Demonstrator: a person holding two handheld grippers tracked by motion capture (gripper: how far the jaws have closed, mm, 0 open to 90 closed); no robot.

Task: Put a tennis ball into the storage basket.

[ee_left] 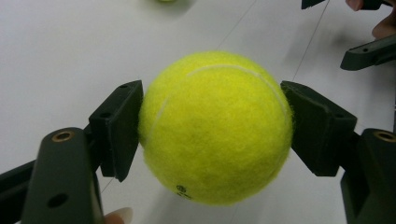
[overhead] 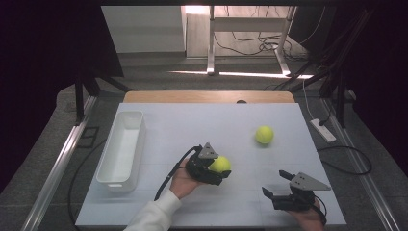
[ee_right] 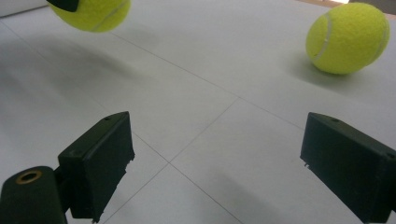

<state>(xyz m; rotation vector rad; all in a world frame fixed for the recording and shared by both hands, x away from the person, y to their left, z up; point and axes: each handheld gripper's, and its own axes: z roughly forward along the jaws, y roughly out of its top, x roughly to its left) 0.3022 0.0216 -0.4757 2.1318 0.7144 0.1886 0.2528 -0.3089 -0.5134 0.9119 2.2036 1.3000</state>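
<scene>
Right tongs (overhead: 275, 183) sit spread over the counter (overhead: 192, 125), nothing between them. Left tongs (overhead: 217, 169) pinch a tennis ball (ee_left: 215, 128); second ball (overhead: 264, 134) lies well apart.

The tennis ball (ee_left: 215, 128) looks fuzzy, like felt; the table (overhead: 192, 125) is smooth and matt; the tray (overhead: 120, 149) beside it looks like glossy plastic.

The left gripper (ee_left: 212, 130) is clamping a yellow tennis ball (ee_left: 215, 128), both pads pressing its sides, above the white table (ee_left: 70, 51); the other gripper (ee_left: 369, 51) is showing at the upper right.
</scene>
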